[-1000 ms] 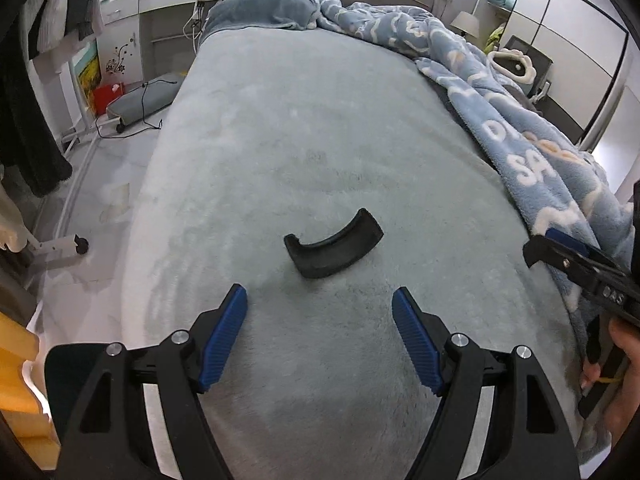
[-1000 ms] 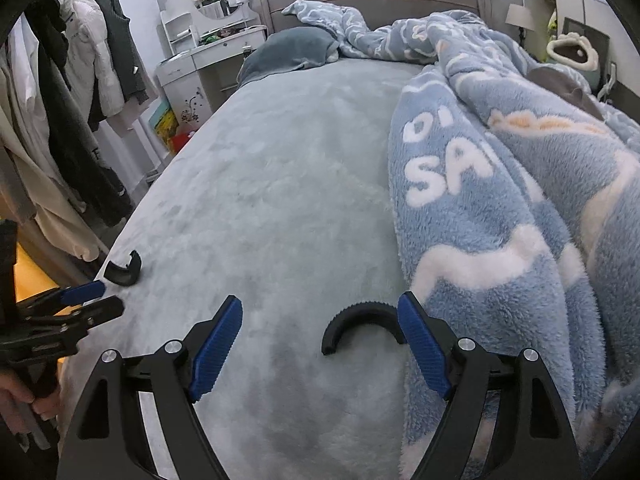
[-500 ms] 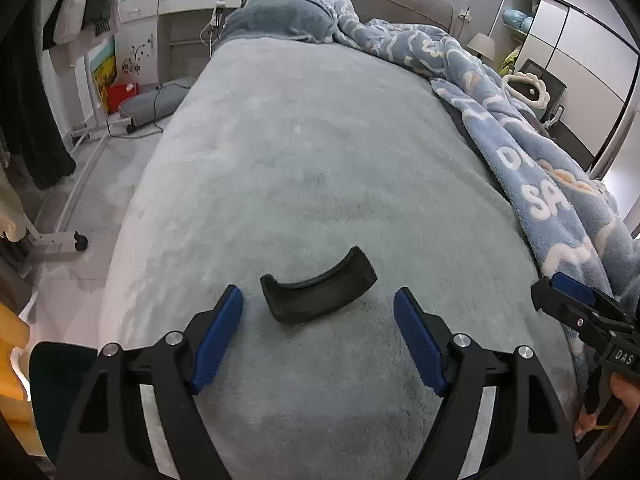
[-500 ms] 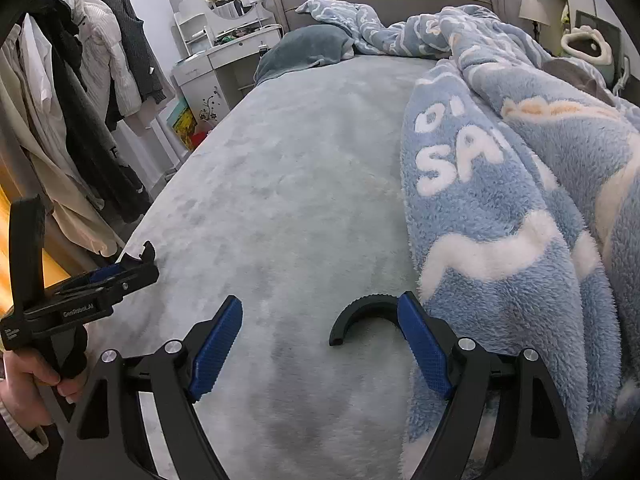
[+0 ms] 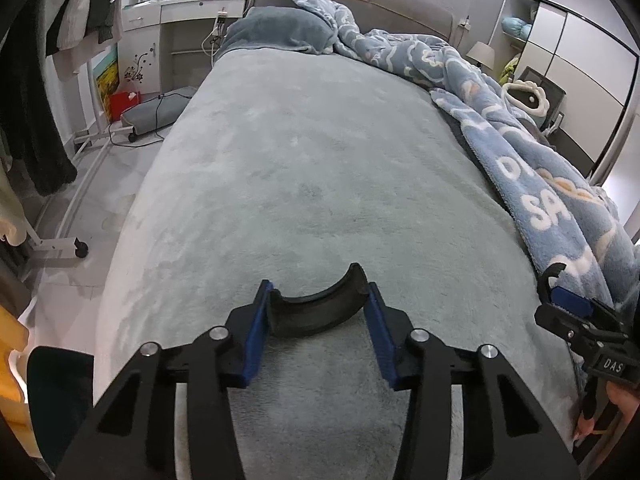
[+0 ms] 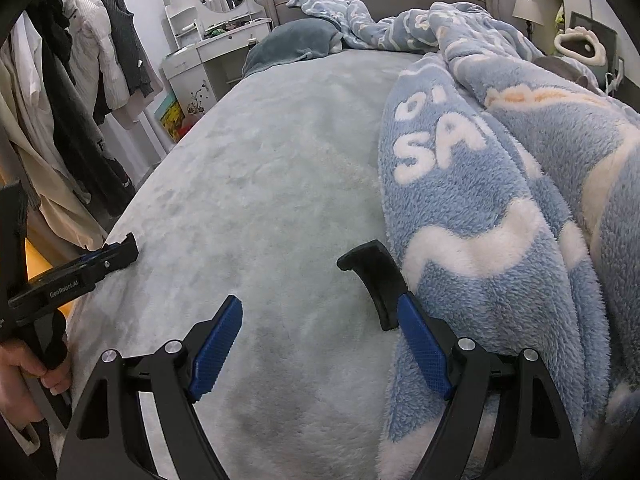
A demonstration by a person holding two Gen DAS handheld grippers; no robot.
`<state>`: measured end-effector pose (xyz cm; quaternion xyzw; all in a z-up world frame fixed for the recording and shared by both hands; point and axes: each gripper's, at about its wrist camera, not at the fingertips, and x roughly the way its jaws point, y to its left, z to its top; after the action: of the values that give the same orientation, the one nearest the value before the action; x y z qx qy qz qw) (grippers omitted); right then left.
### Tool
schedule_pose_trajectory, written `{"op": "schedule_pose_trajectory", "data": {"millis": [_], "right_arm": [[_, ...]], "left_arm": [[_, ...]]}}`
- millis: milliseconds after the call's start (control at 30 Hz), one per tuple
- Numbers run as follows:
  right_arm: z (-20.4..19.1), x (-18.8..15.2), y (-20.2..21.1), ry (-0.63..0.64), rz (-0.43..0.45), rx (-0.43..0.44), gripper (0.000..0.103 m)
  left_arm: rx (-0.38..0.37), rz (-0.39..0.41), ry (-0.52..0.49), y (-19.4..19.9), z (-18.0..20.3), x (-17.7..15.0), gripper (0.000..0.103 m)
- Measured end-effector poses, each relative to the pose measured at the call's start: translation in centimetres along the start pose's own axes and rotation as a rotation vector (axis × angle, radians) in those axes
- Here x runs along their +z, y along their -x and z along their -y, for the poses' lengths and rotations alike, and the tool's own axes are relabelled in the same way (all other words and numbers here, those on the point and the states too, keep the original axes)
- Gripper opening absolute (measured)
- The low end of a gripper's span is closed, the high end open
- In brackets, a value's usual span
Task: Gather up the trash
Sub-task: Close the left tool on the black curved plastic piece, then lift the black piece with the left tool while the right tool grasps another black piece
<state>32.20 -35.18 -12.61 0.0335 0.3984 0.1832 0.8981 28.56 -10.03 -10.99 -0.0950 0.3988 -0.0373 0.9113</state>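
Note:
A black curved plastic piece (image 5: pixel 316 312) lies on the grey bed cover (image 5: pixel 320 184) near its front edge. My left gripper (image 5: pixel 317 300) has closed on it, both blue pads pressed against its ends. A second black curved piece (image 6: pixel 374 280) rests against the inner side of my right gripper's right finger, beside the blue blanket. My right gripper (image 6: pixel 320 320) is open, and the piece is not held between its pads. The left gripper also shows in the right wrist view (image 6: pixel 112 258), and the right gripper in the left wrist view (image 5: pixel 568 304).
A blue fleece blanket (image 6: pixel 500 208) with white letters covers the bed's right side. A grey pillow (image 5: pixel 280 32) lies at the head. A clothes rack (image 6: pixel 72 100) and a white dresser (image 5: pixel 184 12) stand left of the bed, with floor between.
My left gripper moved forward over the black curved piece and closed on it. My right gripper stayed open and edged forward beside the second piece, which tipped against its right finger.

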Motion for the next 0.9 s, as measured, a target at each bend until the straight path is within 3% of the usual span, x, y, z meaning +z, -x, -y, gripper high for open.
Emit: {"op": "schedule_pose_trajectory", "data": {"millis": [400, 633, 900], "right_arm": [[-0.3, 1.2, 0.0, -0.020, 0.025, -0.071, 0.081], [0.4, 1.8, -0.6, 0.001, 0.014, -0.141, 0.064], [0.9, 2.2, -1.6, -0.012, 0.006, -0.202, 0.052]], "left_arm": [[-0.044, 0.010, -0.025, 1.2, 0.0, -0.1, 0.045], [-0.066, 0.008, -0.033, 1.8, -0.2, -0.4, 0.045], [-0.077, 0.018, -0.042, 3.3, -1.4, -0.1, 0.045]]}}
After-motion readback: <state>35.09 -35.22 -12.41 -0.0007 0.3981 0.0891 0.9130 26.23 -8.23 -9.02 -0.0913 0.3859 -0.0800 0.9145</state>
